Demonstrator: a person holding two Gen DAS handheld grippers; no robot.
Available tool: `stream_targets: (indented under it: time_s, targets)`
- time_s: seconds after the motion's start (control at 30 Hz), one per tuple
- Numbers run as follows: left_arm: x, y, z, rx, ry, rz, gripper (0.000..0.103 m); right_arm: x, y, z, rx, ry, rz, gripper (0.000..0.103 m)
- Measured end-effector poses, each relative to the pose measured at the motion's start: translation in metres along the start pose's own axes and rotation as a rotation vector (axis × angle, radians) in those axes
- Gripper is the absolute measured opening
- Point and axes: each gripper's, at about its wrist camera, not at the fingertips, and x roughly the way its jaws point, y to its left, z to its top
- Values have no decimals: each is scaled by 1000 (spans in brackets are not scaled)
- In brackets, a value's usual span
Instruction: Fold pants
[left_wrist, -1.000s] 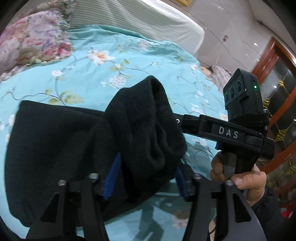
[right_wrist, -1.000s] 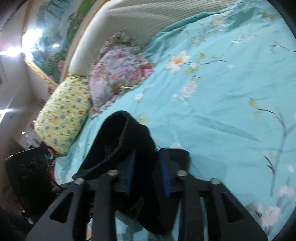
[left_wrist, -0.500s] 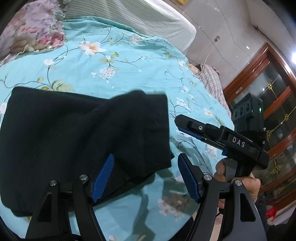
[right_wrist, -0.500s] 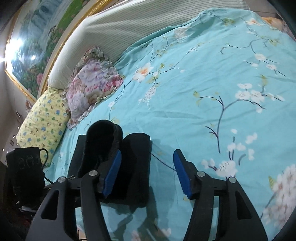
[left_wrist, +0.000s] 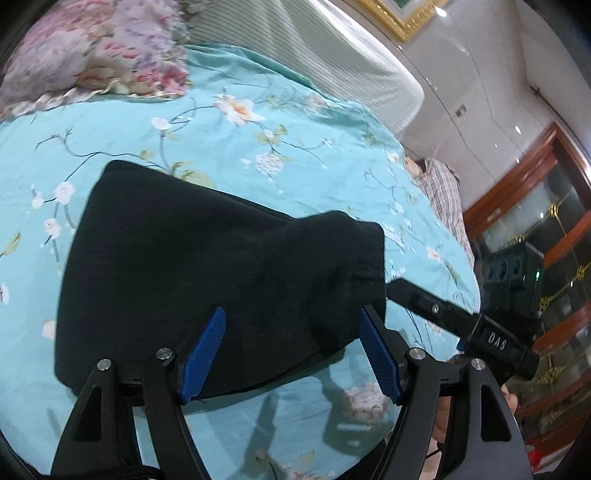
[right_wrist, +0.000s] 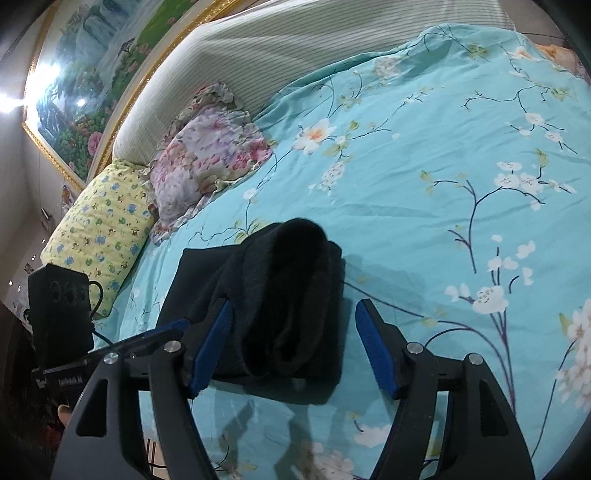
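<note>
The black pants lie folded in a compact bundle on the turquoise floral bedspread, near its front edge. My left gripper is open, its blue pads apart on either side of the bundle's near edge, holding nothing. In the right wrist view the pants show a raised fold on top. My right gripper is open too, pads spread around the bundle's near end. The right gripper also shows in the left wrist view, at the bundle's right side.
A pink floral pillow and a yellow pillow lie at the head of the bed by a striped headboard. A plaid cloth lies off the bed's right edge. A wooden glass cabinet stands at the right.
Both grippers were shut on the pants a second ago and have opened. The lifted fold has dropped flat onto the bundle, and both grippers have drawn back a little.
</note>
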Motion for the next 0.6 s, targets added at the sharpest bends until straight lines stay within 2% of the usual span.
stream_targets:
  time_s: [0.6]
  targets:
    - [-28, 53, 8, -109, -61, 44, 76, 13, 5, -17, 39, 27, -10, 74]
